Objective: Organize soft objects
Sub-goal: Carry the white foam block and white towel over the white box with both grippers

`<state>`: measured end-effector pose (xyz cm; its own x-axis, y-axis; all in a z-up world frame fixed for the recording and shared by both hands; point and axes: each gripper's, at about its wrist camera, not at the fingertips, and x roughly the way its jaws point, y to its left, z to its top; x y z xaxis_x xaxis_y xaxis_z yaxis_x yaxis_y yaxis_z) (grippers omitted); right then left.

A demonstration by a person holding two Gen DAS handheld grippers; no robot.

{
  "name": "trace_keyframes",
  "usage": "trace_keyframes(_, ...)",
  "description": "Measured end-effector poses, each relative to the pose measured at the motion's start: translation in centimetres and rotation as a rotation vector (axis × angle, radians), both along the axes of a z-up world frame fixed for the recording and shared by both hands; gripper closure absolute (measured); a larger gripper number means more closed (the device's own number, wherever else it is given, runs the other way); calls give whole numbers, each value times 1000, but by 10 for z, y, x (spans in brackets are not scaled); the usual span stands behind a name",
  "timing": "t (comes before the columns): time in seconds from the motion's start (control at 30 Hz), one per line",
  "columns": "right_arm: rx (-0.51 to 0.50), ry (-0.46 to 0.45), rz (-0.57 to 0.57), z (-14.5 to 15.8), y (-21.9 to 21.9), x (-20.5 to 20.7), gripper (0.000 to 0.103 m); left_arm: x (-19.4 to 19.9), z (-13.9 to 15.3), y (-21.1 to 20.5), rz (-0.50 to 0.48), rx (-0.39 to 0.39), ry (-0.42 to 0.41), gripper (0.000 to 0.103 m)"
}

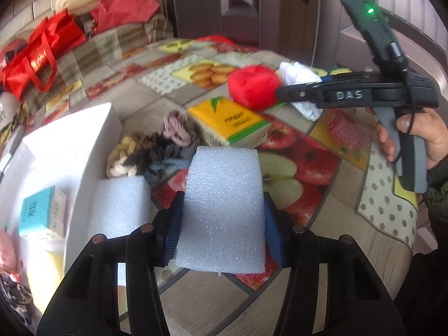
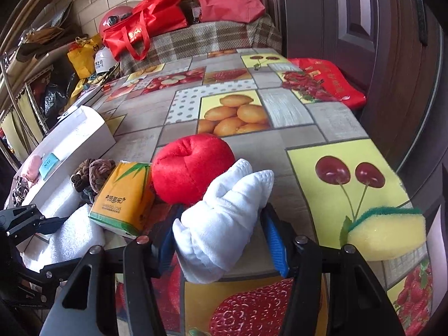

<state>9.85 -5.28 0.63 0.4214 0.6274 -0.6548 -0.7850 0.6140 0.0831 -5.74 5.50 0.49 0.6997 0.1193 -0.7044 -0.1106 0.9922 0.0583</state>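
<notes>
Left claw: pinching a white foam block, one blue pad on each side of it, above the fruit-print surface.
Right claw: pinching a rolled white towel between its blue pads, at the near edge of the surface.
Red plush: on the surface, touching the towel's far side.
Yellow tissue pack: just left of the plush.
Scrunchies: heaped left of the tissue pack, beside the white box.
White box: at the left edge; a teal packet lies inside.
Yellow sponge: near right of the surface, well apart from the towel.
</notes>
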Motion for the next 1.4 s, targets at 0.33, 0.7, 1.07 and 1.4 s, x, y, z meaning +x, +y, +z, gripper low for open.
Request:
trace_keyframes(0.33, 256, -232, -96, 30, -41, -33, 48, -69, 41, 7, 121, 65, -377, 51)
trace_keyframes(0.7, 319, -306, 19, 37, -13, -76, 48, -97, 46, 27, 247, 110, -436, 51)
trace_keyframes(1.07, 287, -303, 126, 34, 23, -107, 48, -129, 45, 56, 351, 99, -453, 51)
trace_keyframes(1.4, 264, -257, 180, 29, 47, -116, 48, -156, 41, 91, 478, 52, -464, 51)
